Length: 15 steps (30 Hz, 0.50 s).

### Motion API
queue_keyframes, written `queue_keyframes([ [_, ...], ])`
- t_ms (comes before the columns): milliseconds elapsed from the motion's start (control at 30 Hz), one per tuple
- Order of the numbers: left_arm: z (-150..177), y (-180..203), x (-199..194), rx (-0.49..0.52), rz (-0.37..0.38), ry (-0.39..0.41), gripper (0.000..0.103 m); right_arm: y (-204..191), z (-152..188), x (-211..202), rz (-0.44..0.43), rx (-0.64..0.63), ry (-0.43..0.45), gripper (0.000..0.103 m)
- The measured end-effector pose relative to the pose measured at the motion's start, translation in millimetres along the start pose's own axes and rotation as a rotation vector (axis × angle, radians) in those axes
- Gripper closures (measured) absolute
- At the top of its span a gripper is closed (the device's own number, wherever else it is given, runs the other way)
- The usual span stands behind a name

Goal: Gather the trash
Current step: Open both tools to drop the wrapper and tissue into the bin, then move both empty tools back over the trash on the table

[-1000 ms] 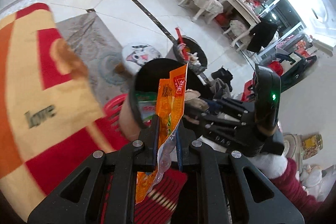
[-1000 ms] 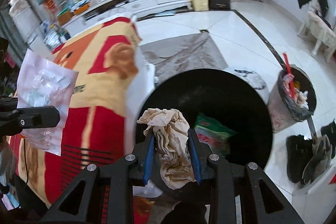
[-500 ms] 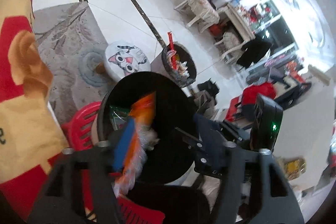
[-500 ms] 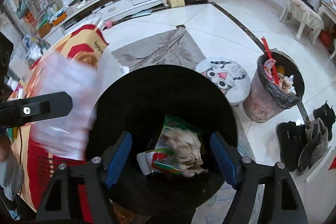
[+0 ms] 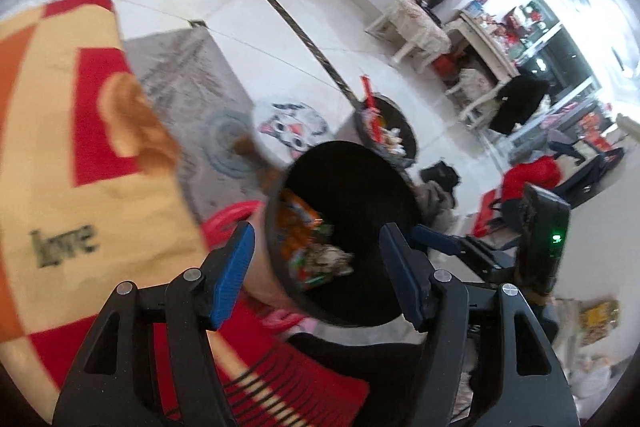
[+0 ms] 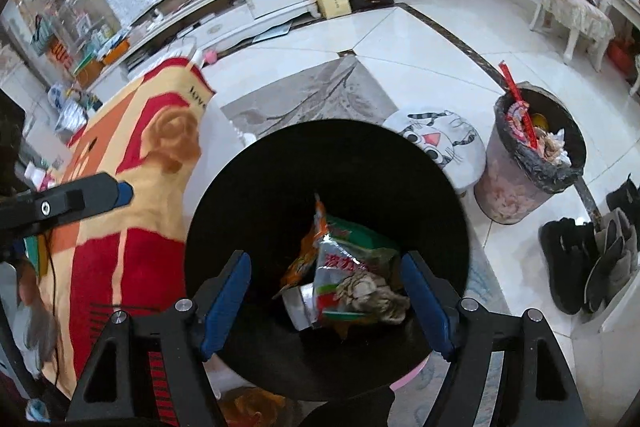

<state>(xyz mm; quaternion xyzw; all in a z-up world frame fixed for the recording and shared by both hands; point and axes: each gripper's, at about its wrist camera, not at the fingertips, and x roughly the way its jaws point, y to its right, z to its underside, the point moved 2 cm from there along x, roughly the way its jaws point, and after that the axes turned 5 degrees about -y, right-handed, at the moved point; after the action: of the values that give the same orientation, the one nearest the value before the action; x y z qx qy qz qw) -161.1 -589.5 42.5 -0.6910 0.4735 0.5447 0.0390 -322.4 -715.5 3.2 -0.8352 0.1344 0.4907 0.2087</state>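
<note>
Both loads dropped since a second ago: orange wrapper (image 6: 305,254) and crumpled tissue (image 6: 374,297) now lie inside the black bin (image 6: 256,179), no longer pinched. Left of the bin, red-and-tan blanket (image 6: 132,187). Left tongs (image 5: 316,267) spread wide, empty, above the bin's rim. Bin contents: orange wrapper standing on edge, green-red-silver snack packet (image 6: 348,275) with foil lining showing, beige tissue wad touching it on the right. Right tongs (image 6: 326,303) spread wide, empty, over the bin. Further right, cat-face stool (image 6: 440,139), then a full lined waste bin (image 6: 532,163) on the tile floor.
</note>
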Motion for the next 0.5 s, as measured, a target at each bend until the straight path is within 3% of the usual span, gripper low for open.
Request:
queue_keyframes([
  [300, 38.9, -27.8, -34.6, 0.021, -0.198, 0.079, 0.039, -46.2, 1.4, -6.9, -0.024, -0.043, 0.010, 0.028],
  [500, 63.8, -54.4, -64.5, -0.010, -0.286, 0.133, 0.039, -83.9, 1.7, -9.3, -0.057, -0.082, 0.012, 0.028],
])
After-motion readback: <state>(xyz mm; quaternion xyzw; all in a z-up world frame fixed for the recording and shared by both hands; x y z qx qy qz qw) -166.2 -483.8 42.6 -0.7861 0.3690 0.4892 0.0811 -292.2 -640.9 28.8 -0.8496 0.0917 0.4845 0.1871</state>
